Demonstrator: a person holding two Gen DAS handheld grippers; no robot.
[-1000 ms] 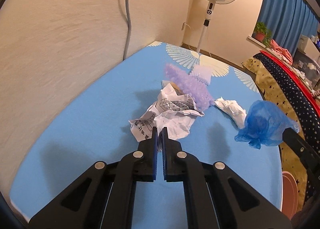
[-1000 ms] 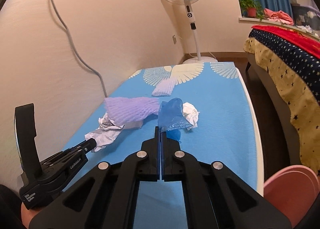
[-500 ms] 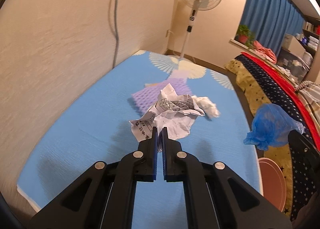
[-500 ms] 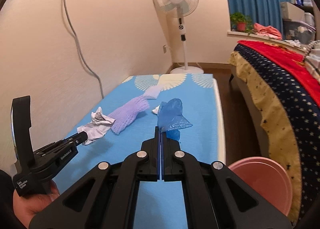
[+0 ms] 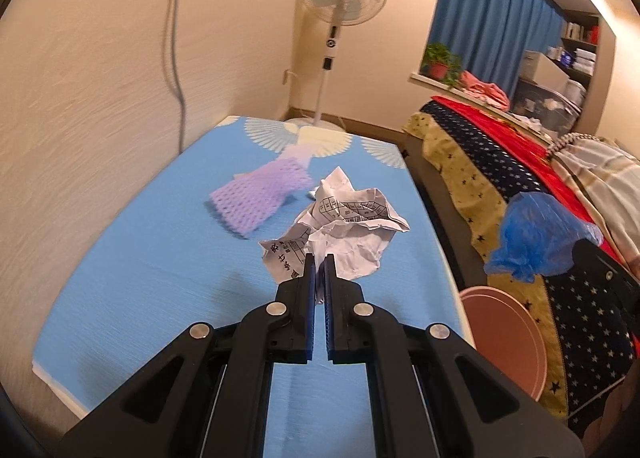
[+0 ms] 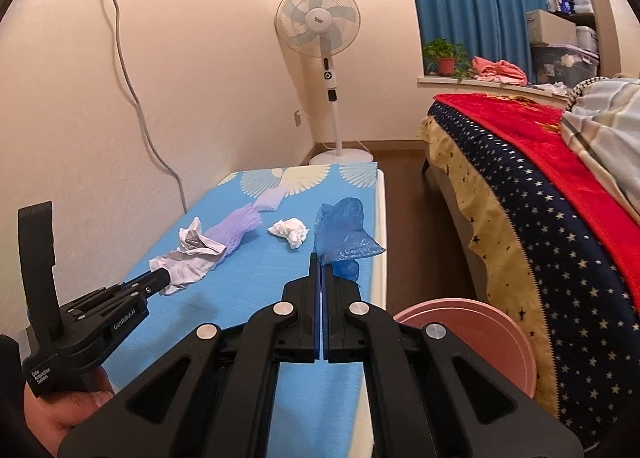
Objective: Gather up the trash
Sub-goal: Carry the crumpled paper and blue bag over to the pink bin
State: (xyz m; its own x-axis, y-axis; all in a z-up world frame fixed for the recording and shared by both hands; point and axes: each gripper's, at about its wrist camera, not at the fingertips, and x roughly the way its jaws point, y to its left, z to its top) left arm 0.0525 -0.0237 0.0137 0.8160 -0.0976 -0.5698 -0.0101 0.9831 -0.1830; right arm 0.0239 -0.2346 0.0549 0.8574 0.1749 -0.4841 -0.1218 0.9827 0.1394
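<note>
My left gripper is shut on a crumpled printed paper and holds it above the blue mat. It also shows in the right wrist view. My right gripper is shut on a blue plastic bag, held up near the mat's right edge; the bag shows in the left wrist view too. A purple foam net and a white tissue wad lie on the mat. A pink bin stands on the floor right of the mat.
A bed with a star-patterned cover runs along the right. A standing fan is at the far end by the wall. A grey cable hangs from a wall socket on the left.
Both grippers have lifted and swung right with their loads; the paper has left the mat and the pink bin has come into fuller view in both views.
</note>
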